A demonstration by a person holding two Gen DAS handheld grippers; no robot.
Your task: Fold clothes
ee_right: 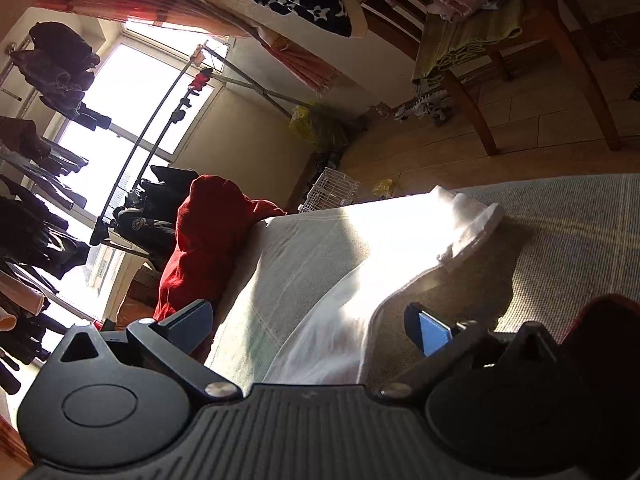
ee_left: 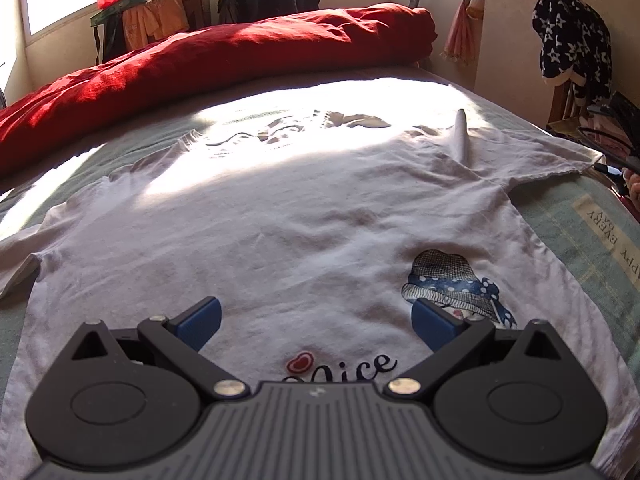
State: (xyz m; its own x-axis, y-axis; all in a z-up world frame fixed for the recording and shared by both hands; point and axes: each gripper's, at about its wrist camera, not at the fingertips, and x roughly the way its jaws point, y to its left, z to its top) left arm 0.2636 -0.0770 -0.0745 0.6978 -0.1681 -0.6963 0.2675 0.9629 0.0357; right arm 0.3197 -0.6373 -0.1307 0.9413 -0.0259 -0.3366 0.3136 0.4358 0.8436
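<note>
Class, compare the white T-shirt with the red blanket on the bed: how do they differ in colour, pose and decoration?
The white T-shirt lies spread flat; the red blanket is bunched into a long roll. The T-shirt carries a hat print and lettering; the blanket looks plain. Both are cloth, resting on the bed, partly sunlit.

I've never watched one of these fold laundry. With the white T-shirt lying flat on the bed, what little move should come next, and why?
Probably lower the left gripper onto the white T-shirt and pinch the fabric below it. The shirt lies spread print-up on the bed, unfolded. Both grippers are open and empty, and the right gripper hovers by a sleeve, so a first fold needs a hold.
</note>
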